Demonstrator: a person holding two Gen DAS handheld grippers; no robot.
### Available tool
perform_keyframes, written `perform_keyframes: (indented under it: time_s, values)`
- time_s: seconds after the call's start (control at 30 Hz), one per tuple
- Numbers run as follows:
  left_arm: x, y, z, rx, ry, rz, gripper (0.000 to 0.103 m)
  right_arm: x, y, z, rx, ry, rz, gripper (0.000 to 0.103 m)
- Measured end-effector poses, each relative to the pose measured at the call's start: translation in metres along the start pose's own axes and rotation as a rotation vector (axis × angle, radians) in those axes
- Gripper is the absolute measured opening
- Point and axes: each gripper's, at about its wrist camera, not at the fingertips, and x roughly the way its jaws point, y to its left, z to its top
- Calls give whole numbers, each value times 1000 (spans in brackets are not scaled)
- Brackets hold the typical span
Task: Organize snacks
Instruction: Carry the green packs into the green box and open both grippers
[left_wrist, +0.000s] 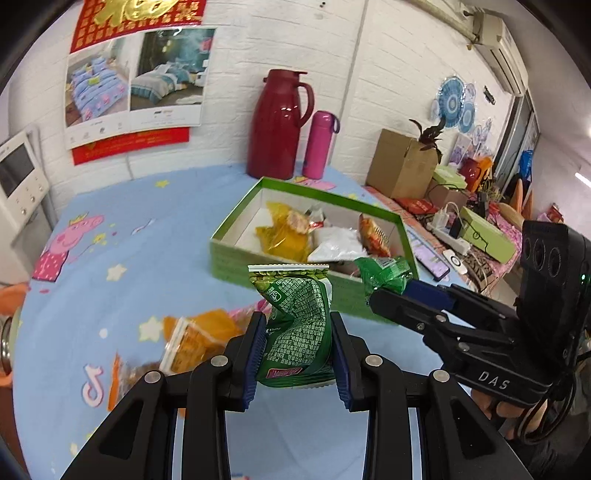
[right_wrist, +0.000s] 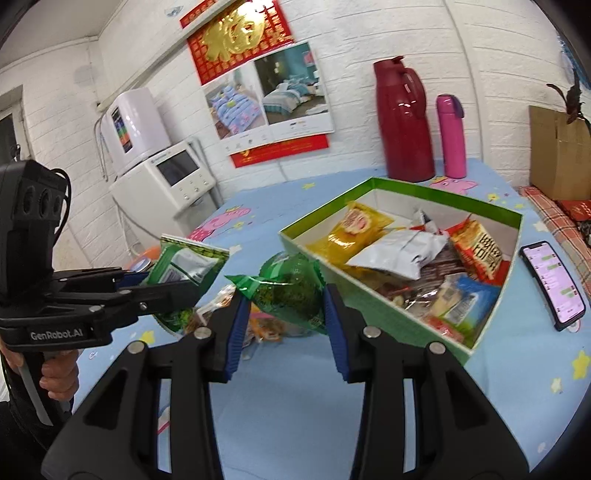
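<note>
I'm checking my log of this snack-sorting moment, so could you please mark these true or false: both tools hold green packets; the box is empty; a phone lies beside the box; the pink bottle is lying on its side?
1. Both tools hold green packets. True: the left tool grips one green packet, the right tool another.
2. The box is empty. False: it holds several snacks.
3. A phone lies beside the box. True.
4. The pink bottle is lying on its side. False: it stands upright next to the red jug.

"DAS" marks the right tongs (left_wrist: 384, 295); "GenRobot.AI" marks the left tongs (right_wrist: 177, 284).
</note>
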Motion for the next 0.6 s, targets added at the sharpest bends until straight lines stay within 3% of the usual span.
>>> perform_keyframes:
  time_s: [0.3,0.6]
  values:
    - [64,-28,58,3,22,-27,33,0,-62,23,60,-50,-149,42]
    - [123,-35,78,30,72,-17,35,21,-97,22,81,-42,-213,46]
